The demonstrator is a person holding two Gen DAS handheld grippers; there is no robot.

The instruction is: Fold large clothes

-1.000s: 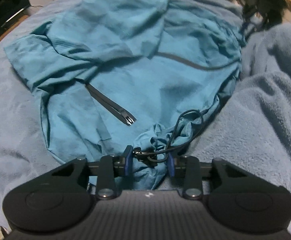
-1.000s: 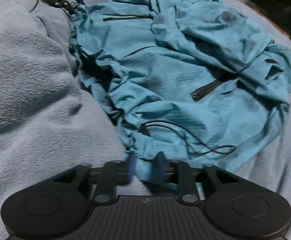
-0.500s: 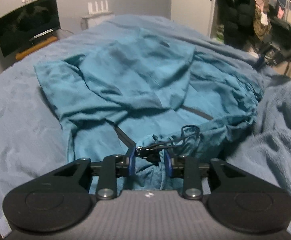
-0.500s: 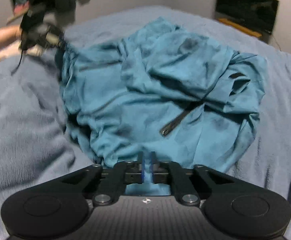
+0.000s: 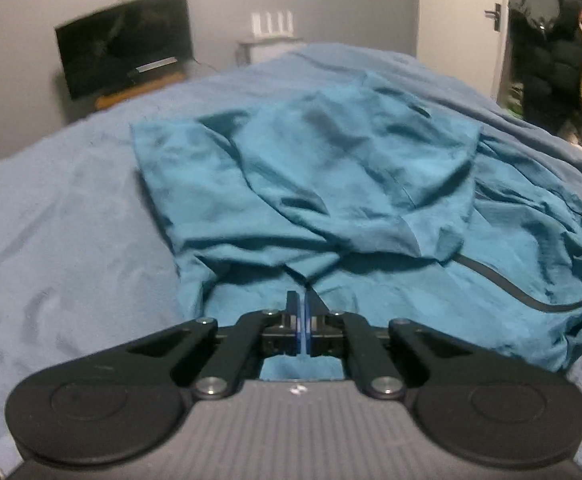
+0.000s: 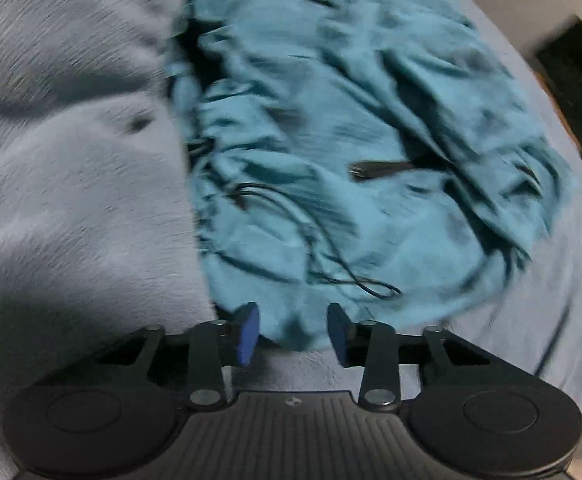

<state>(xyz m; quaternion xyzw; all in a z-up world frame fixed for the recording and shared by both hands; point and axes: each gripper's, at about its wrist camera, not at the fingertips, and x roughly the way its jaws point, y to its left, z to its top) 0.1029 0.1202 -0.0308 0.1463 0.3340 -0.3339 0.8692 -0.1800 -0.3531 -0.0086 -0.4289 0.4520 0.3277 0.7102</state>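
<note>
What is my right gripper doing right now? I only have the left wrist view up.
Observer: The right gripper has its jaws open and is gripping nothing. They sit over the near edge of the teal jacket.
Operator: What's lying around that edge?
Observer: A thin black drawstring lies looped on the fabric just ahead of the jaws. A fleece blanket butts against the jacket on the left of that view. The picture is motion-blurred, so I cannot make out finer detail.
</note>
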